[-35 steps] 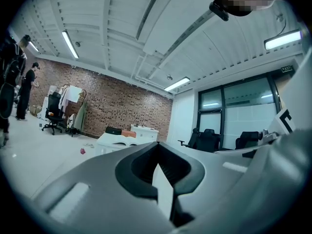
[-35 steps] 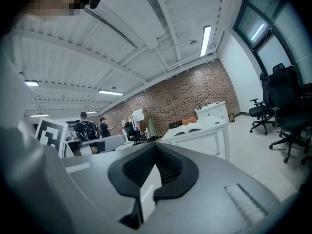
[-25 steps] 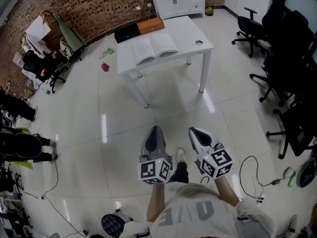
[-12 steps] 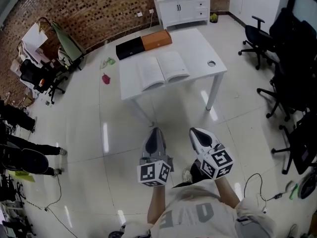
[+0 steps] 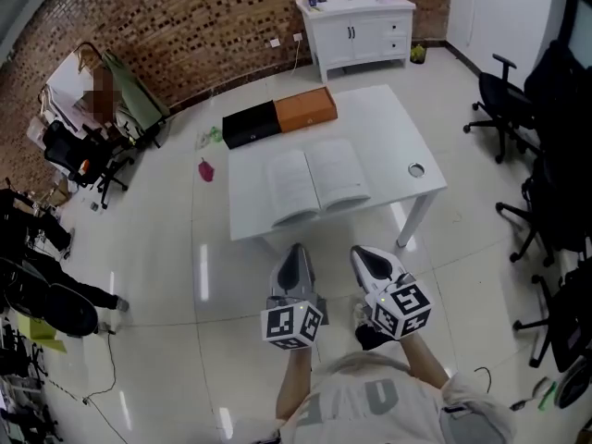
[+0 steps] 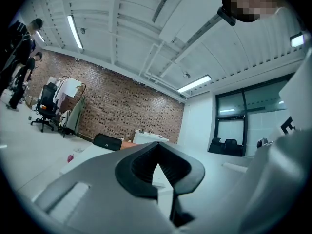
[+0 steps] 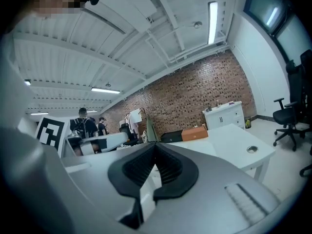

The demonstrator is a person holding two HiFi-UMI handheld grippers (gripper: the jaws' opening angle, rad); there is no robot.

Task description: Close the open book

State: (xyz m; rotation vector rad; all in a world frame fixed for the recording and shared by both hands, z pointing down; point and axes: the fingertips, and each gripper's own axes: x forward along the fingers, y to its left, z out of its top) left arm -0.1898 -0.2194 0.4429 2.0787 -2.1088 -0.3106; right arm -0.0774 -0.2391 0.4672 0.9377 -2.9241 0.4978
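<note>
Person's torso at the bottom of the head view, a gripper in each hand, both held out side by side over the shiny floor (image 5: 166,248) and pointing at the table. Left gripper (image 5: 295,252): jaws together at the tips, nothing between them, as its own view shows. Right gripper (image 5: 363,256): same, jaws closed on nothing, marker cube at its rear. Both stop short of the table's near edge, apart from the book and touching nothing. White table (image 5: 393,128) just ahead, turned slightly, so its near edge climbs to the right. Book (image 5: 319,181) lies open on it, pages up, at the middle of the near edge, with the spread's front edge at the table edge. The spread's long axis runs left-right along that edge. The spine runs near to far, its far end leaning a little left, with one page block on each side. Round hole (image 5: 415,169) in the tabletop to the right of the book, apart from it. At the far edge a black box (image 5: 248,124) and an orange box (image 5: 305,109) sit end to end, well clear of the book. Pink thing (image 5: 205,169) on the floor left of the table. Office chairs (image 5: 504,100) to the right. Farther off, a white cabinet (image 5: 356,30) against the brick wall (image 5: 185,26).
</note>
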